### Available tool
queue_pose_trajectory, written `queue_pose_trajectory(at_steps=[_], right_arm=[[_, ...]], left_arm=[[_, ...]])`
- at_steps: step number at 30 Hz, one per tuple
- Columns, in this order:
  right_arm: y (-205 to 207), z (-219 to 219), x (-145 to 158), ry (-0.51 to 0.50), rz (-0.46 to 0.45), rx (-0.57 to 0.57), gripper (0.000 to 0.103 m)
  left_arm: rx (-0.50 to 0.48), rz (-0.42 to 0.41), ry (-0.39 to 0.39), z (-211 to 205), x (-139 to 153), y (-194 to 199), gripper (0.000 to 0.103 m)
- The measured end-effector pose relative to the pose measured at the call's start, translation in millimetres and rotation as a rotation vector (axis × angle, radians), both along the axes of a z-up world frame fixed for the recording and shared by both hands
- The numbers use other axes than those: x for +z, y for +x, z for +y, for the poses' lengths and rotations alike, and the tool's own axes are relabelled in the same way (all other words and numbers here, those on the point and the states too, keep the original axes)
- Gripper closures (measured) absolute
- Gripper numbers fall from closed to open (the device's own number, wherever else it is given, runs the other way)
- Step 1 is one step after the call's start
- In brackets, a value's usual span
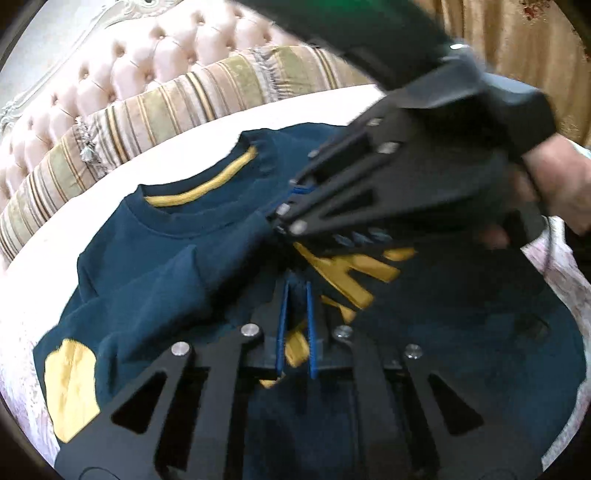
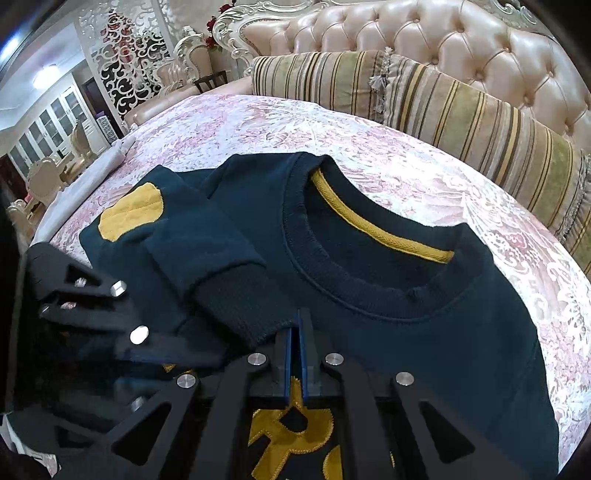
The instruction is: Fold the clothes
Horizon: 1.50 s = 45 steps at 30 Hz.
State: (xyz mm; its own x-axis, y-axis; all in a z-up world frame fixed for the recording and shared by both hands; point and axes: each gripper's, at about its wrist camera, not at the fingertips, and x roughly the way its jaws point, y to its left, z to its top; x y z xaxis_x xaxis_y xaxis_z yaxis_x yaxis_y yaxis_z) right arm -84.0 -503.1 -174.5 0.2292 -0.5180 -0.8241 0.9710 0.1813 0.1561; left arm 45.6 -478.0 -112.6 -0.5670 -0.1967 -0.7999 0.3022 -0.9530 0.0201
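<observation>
A dark teal sweatshirt (image 2: 424, 332) lies face up on the bed, with a yellow strip inside its collar (image 2: 380, 230) and yellow letters on the chest (image 1: 343, 273). One sleeve with a yellow elbow patch (image 2: 131, 212) is folded across the chest, its ribbed cuff (image 2: 229, 306) near the middle. My right gripper (image 2: 295, 328) is shut, its tips down on the chest right beside that cuff; I see no fabric between its pads. In the left wrist view the right gripper (image 1: 286, 206) reaches in from the upper right. My left gripper (image 1: 296, 325) hovers over the letters, its blue pads nearly together and empty.
The bed has a pink floral cover (image 2: 258, 122). Striped bolster cushions (image 2: 480, 122) lie along a tufted pink headboard (image 2: 406, 33) behind the sweatshirt. A person's hand (image 1: 561, 184) holds the right gripper. The bed's left edge (image 2: 122, 147) drops toward a room with pale furniture.
</observation>
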Motion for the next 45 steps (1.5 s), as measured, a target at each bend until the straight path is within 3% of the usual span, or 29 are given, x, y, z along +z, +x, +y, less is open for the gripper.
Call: queue_pose_trajectory(at_steps=[8, 12, 15, 17, 19, 22, 25, 27, 30, 33, 38, 43, 44, 45], right_arm=[[0, 4, -3, -0.039, 0.022, -0.044, 0.101], [6, 9, -1, -0.048, 0.064, -0.054, 0.092], [0, 13, 2, -0.037, 0.076, -0.069, 0.075], [-4, 18, 6, -0.032, 0.100, -0.075, 0.071], [-8, 24, 10, -0.028, 0.128, -0.081, 0.065], [-19, 39, 24, -0.053, 0.151, -0.142, 0.065], [-25, 56, 43, -0.115, 0.112, -0.202, 0.065], [-18, 60, 50, -0.147, 0.075, -0.212, 0.065], [15, 50, 45, -0.159, 0.049, -0.145, 0.065], [35, 28, 25, -0.113, 0.064, -0.108, 0.064], [30, 11, -1, -0.044, 0.061, -0.140, 0.063], [27, 27, 11, -0.053, 0.049, -0.180, 0.061], [20, 37, 17, -0.071, 0.020, -0.206, 0.059], [11, 43, 19, -0.067, -0.013, -0.244, 0.048]], left_arm=[[0.053, 0.063, 0.087, 1, -6, 9, 0.094], [0.069, 0.076, 0.087, 0, -7, 4, 0.090], [0.069, 0.080, 0.090, 4, -6, 3, 0.080], [0.070, 0.083, 0.089, 6, -6, 3, 0.078], [0.068, 0.095, 0.111, 7, -4, 4, 0.060], [0.069, 0.138, 0.138, 17, 7, 20, 0.052], [0.094, 0.217, 0.170, 22, 21, 56, 0.051], [0.181, 0.266, 0.188, 13, 27, 88, 0.053], [0.348, 0.336, 0.214, -22, 26, 119, 0.081], [0.487, 0.375, 0.255, -55, 21, 144, 0.085], [0.558, 0.472, 0.318, -76, 8, 169, 0.085], [0.578, 0.537, 0.329, -78, 11, 182, 0.084], [0.578, 0.552, 0.336, -79, 11, 185, 0.084], [0.579, 0.567, 0.343, -79, 12, 188, 0.084]])
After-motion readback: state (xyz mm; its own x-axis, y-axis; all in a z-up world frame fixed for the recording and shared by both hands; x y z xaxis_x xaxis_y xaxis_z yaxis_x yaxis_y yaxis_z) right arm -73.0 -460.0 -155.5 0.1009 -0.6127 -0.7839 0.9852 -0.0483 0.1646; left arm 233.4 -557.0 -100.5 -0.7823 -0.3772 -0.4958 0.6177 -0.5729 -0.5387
